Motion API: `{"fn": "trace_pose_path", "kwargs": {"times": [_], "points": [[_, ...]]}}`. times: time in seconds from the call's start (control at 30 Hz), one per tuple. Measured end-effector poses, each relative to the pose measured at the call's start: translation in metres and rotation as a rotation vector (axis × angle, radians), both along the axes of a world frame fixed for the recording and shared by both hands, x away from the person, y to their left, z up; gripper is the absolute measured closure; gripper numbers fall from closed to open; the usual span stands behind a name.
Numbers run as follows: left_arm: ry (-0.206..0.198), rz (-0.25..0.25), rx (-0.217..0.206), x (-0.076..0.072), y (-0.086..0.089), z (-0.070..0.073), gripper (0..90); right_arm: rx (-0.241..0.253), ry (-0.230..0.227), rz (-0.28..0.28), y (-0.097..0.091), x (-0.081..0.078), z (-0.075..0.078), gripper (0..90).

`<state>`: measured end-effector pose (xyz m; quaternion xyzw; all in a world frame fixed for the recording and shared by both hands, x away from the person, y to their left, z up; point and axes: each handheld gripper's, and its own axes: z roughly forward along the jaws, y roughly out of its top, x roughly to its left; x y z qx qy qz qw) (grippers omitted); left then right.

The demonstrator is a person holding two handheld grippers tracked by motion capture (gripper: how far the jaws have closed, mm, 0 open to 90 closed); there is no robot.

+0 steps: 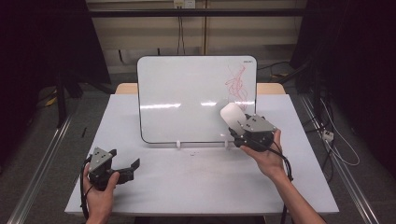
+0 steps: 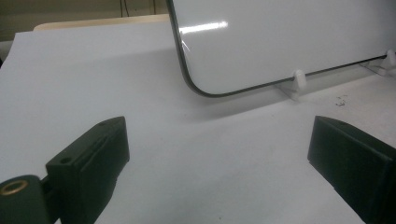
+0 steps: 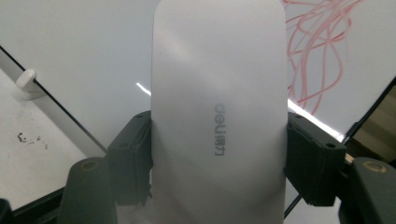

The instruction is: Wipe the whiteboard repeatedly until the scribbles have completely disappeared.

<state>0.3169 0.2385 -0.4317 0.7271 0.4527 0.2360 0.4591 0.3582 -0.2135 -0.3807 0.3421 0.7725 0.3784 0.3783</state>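
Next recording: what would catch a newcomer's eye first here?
The red scribble at the upper right of the propped whiteboard stands out most. Just below it, the right gripper clamps a white eraser. The left gripper rests open near the table's front left.

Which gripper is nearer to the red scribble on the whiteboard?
Right. The right gripper, clamping the white eraser, is just below the red scribble; the left gripper rests far off at the table's front-left.

A white oblong eraser (image 3: 218,112), grey lettering on its back, is clamped against the upright whiteboard (image 1: 187,93) below red scribbles (image 1: 237,84).
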Motion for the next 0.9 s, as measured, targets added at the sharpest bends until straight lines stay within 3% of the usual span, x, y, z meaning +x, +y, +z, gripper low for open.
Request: {"fn": "trace_pose_path", "kwargs": {"times": [0.2, 0.43, 0.67, 0.9], "points": [[0.005, -0.003, -0.004, 0.002, 0.000, -0.001, 5.4, -0.008, -0.045, -0.040, -0.003, 0.002, 0.008, 32.1], [0.008, -0.014, 0.002, 0.003, -0.003, -0.002, 5.4, -0.007, -0.065, -0.072, -0.004, 0.011, 0.011, 32.1], [0.013, -0.015, 0.005, 0.004, -0.004, -0.003, 5.4, 0.001, -0.093, -0.080, -0.009, 0.023, 0.028, 32.1], [0.010, -0.014, 0.006, 0.004, -0.003, -0.002, 5.5, -0.053, -0.126, -0.097, -0.008, 0.034, 0.046, 32.1]]}}
